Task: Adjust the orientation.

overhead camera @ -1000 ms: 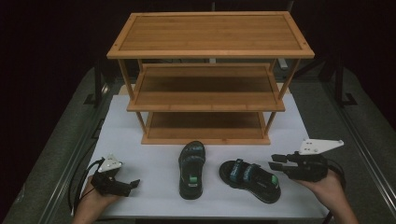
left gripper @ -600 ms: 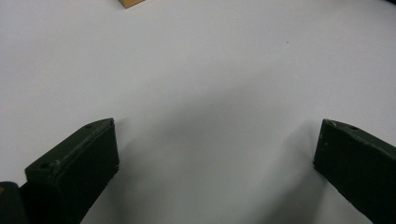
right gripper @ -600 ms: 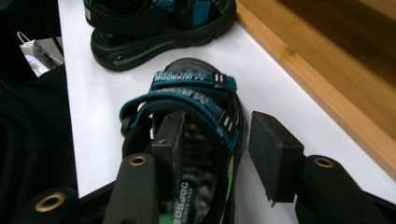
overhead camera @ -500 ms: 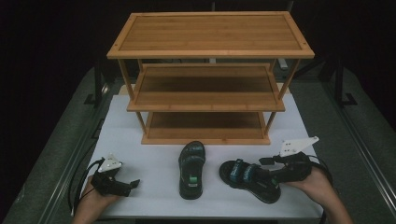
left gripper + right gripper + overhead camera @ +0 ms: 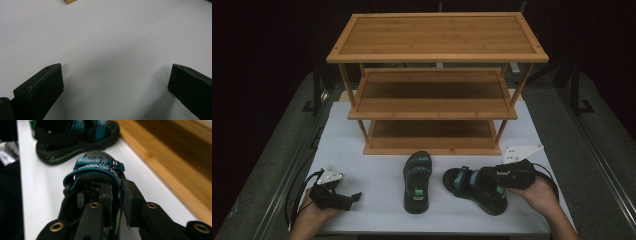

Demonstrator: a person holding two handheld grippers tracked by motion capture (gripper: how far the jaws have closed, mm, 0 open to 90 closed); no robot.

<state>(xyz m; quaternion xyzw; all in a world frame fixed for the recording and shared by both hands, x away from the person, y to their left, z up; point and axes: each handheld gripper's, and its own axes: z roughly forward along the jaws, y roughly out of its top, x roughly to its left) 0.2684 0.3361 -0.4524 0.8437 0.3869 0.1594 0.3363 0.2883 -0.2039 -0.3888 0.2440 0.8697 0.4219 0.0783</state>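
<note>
Two sandals lie lower centre; the right hand-held gripper [image 5: 484,181] pinches the right sandal [image 5: 475,190] by its side strap; the left hand-held gripper [image 5: 354,197] gapes wide over the white surface [image 5: 377,165], lower left.

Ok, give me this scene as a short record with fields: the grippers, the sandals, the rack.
right gripper: shut on the right sandal, jaws pinching its teal strap
left gripper: open, over bare white table
left sandal: flat on the table, untouched
shoe rack: wooden, three shelves, nothing on them
</note>
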